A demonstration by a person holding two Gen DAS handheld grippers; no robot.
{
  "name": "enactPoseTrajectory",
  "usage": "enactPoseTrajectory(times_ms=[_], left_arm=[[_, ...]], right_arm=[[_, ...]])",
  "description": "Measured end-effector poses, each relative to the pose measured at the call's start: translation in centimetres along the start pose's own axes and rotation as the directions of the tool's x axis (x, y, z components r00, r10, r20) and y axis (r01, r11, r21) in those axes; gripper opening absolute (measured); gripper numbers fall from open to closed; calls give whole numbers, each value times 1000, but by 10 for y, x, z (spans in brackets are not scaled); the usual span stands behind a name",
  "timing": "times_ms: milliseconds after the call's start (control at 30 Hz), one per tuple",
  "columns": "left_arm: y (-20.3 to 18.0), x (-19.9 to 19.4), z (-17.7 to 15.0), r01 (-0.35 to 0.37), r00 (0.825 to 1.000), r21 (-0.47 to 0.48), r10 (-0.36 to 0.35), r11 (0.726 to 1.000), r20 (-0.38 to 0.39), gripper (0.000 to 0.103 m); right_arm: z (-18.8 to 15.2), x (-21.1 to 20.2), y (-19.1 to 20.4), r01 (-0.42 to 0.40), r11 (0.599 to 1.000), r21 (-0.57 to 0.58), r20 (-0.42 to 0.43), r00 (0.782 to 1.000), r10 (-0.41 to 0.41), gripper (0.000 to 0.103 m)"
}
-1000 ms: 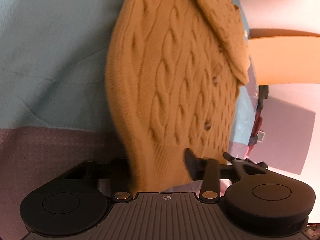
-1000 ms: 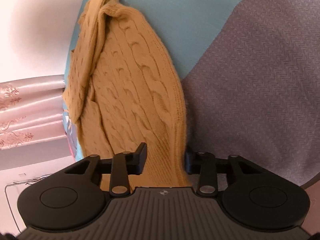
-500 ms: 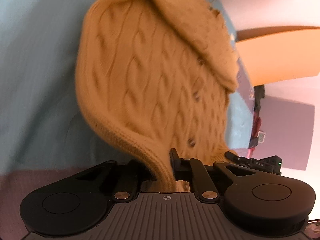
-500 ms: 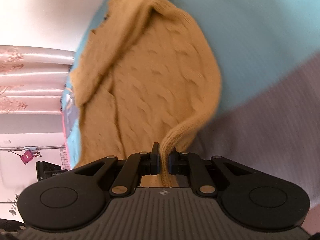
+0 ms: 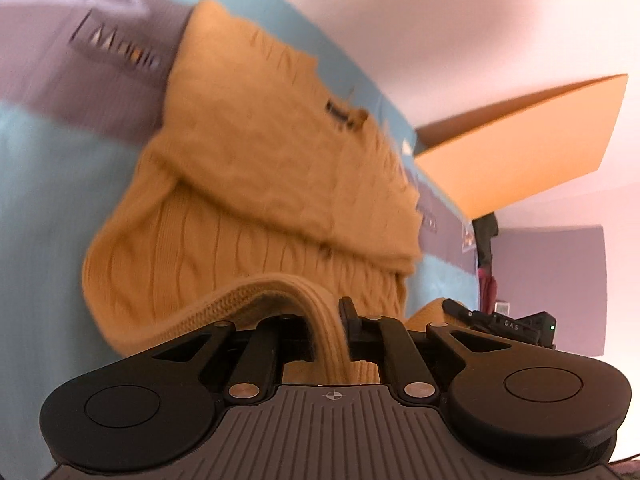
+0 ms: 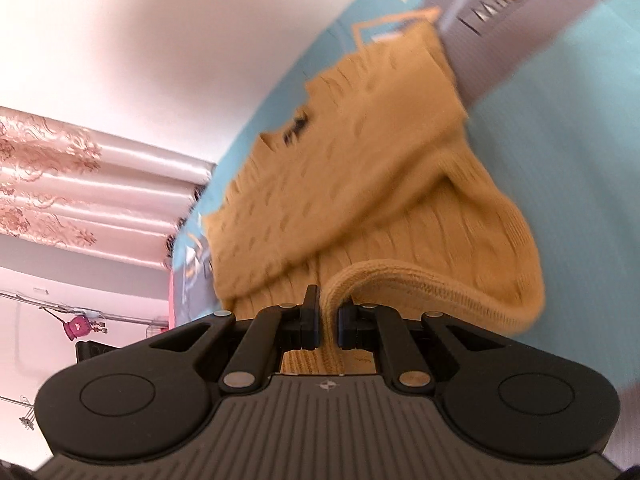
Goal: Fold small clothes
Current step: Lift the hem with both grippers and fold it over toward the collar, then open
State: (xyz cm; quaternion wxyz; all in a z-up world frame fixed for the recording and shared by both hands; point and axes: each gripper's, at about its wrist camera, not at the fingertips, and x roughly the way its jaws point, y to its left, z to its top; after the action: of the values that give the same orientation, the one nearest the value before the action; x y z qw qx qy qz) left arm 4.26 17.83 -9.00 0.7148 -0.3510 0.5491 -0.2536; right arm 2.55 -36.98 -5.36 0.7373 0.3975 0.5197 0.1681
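Note:
A mustard cable-knit cardigan [image 5: 256, 184] lies on a teal and grey bed cover [image 5: 52, 184]. Its ribbed bottom hem is raised off the cover and curls toward both cameras. My left gripper [image 5: 332, 320] is shut on the hem's left corner, the rib bunched between its fingers. In the right wrist view the same cardigan [image 6: 360, 168] fills the middle, and my right gripper [image 6: 329, 312] is shut on the hem's right corner. The folded sleeves lie across the upper body, blurred by motion. The right gripper [image 5: 500, 324] also shows at the right edge of the left wrist view.
An orange board [image 5: 528, 140] stands beyond the bed's far right edge, by a pale wall. On the other side hang pink patterned curtains [image 6: 80, 184] and a rail with a small pink object [image 6: 78, 326]. The cover's grey patterned band [image 6: 520, 12] lies past the cardigan's collar.
Both grippers went from open around the flat hem to shut on it. They have since lifted the hem and carried it toward the collar, so the lower body now bows up.

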Motion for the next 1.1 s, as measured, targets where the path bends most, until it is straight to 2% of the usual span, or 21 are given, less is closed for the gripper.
enactPoseTrajectory(times_ms=[300,500,767,833,867,933,1000,1067,1100], left_arm=[[-9,10,67,-40,998,28,38,999,51,73],[-2,21,104,-59,996,-1,59,998,72,70],[2,38,145,-127,989,-6,127,992,73,70],[4,41,154,-149,985,-10,150,989,83,73],[5,42,157,-173,980,-30,175,984,91,82],[11,41,162,-188,975,-75,196,979,108,103],[14,33,162,-191,968,-102,205,976,145,103],[15,22,160,-197,963,-110,213,974,167,103],[15,16,158,-217,957,-112,234,970,173,103]], right_arm=[[72,26,19,-32,999,-35,69,997,34,10],[111,47,10,-17,1000,11,111,994,16,10],[150,72,2,-5,996,89,147,989,-8,10],[157,79,-2,-1,993,120,168,986,-19,10],[161,82,-4,6,990,140,177,984,-31,12],[164,88,-10,35,978,204,185,980,-74,17],[165,89,-14,49,971,234,205,974,-99,30],[162,83,-14,53,971,234,243,964,-111,62],[160,77,-12,60,973,223,262,958,-119,64]])
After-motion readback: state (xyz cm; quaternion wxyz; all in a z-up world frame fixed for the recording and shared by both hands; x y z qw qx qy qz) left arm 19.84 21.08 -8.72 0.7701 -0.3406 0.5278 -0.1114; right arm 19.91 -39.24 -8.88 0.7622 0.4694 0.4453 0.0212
